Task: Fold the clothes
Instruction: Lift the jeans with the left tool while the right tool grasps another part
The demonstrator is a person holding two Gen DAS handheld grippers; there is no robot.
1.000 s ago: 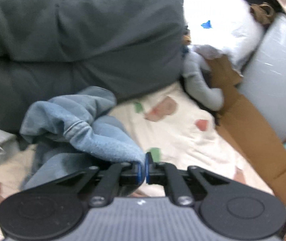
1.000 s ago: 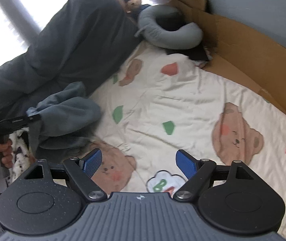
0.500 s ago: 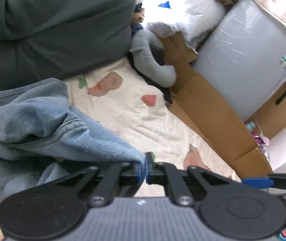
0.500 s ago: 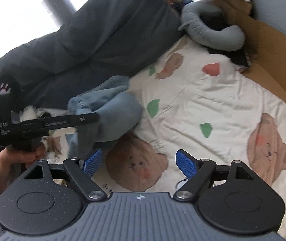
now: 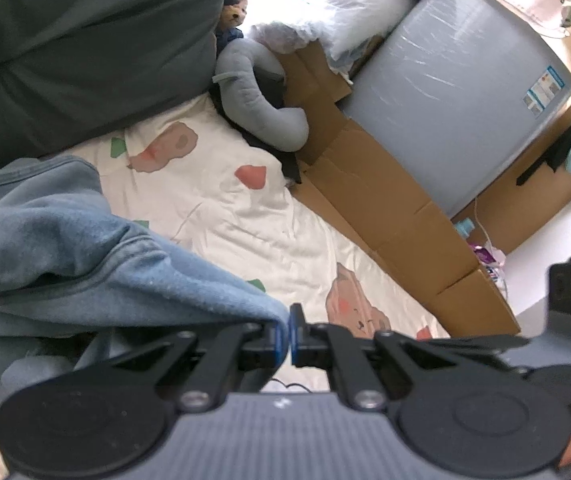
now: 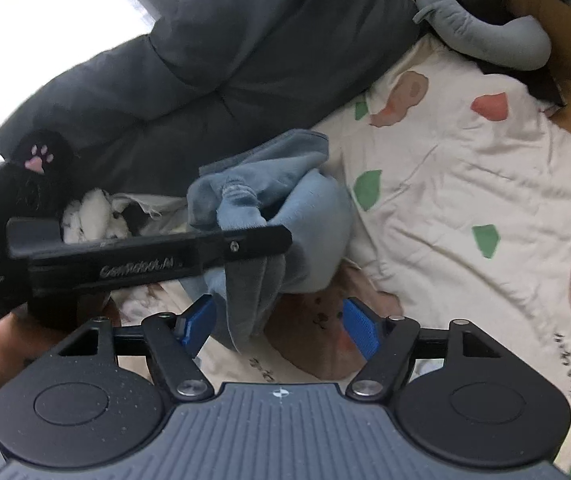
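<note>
At the bottom centre of the left wrist view, the left tool (image 5: 288, 336) is clamped tight on an edge of a faded blue, soft cotton garment (image 5: 85, 256), which bunches up across the lower left of the frame. In the right wrist view the same garment (image 6: 285, 216) hangs crumpled from that left tool (image 6: 269, 240), seen side-on at centre left with a hand (image 6: 1, 348) beneath it. A drooping fold dangles into the gap of the right tool (image 6: 277, 326) at bottom centre, whose blue pads (image 6: 359, 330) are closing around the cloth but do not yet appear to press it.

Beyond the tools, the cream bedsheet printed with bears and coloured patches (image 6: 465, 184) spreads across the bed to the right. Farther off, a dark grey duvet (image 6: 245, 40) fills the upper left, and a grey curved neck pillow (image 6: 485, 36) rests against brown cardboard (image 5: 385, 200) at upper right.

The folding looks barely begun: the garment is lifted in a heap, with no neat crease visible. Securing a second hold, spreading it flat on the sheet and making every fold appear to remain.
</note>
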